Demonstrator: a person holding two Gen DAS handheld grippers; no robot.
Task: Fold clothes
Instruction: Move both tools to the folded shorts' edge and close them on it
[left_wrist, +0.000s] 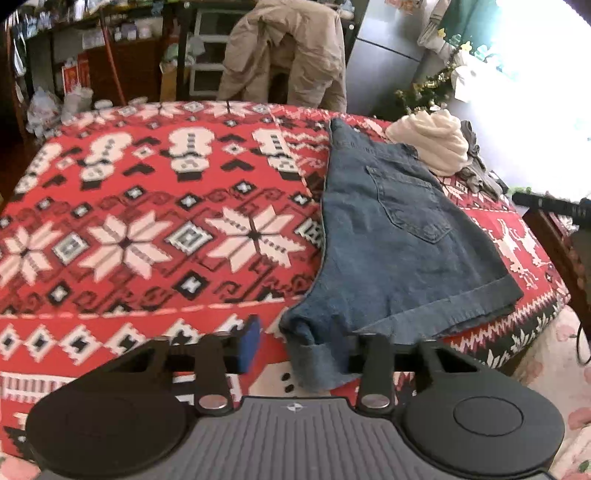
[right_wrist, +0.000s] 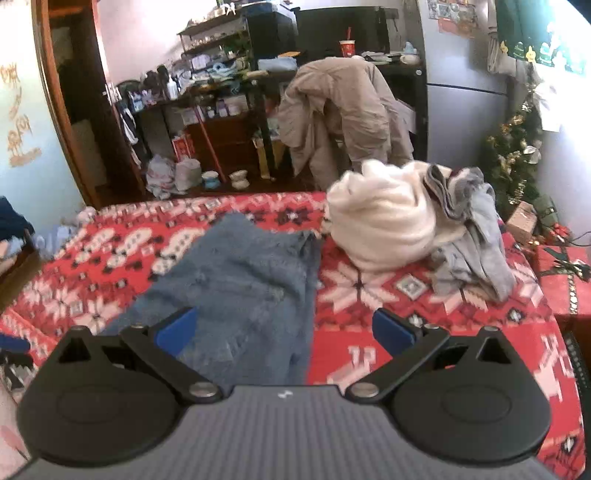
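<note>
Folded blue denim shorts (left_wrist: 399, 240) lie on the right side of the red patterned cloth (left_wrist: 147, 221), back pocket up. Their near cuffed hem (left_wrist: 314, 365) hangs between the jaws of my left gripper (left_wrist: 297, 347). It covers the right pad, while the left blue pad (left_wrist: 249, 343) stands apart from the denim, so the jaws are open. In the right wrist view the shorts (right_wrist: 251, 288) lie just ahead of my right gripper (right_wrist: 284, 332). That gripper hovers wide open, with nothing between its blue pads (right_wrist: 177, 332).
A crumpled white garment (right_wrist: 380, 225) and grey clothes (right_wrist: 472, 240) are heaped at the far right of the cloth. Beyond the far edge stand a chair draped with a beige jacket (right_wrist: 343, 107), cluttered shelves and a fridge (left_wrist: 384, 70). A small decorated tree (right_wrist: 513, 158) stands at the right.
</note>
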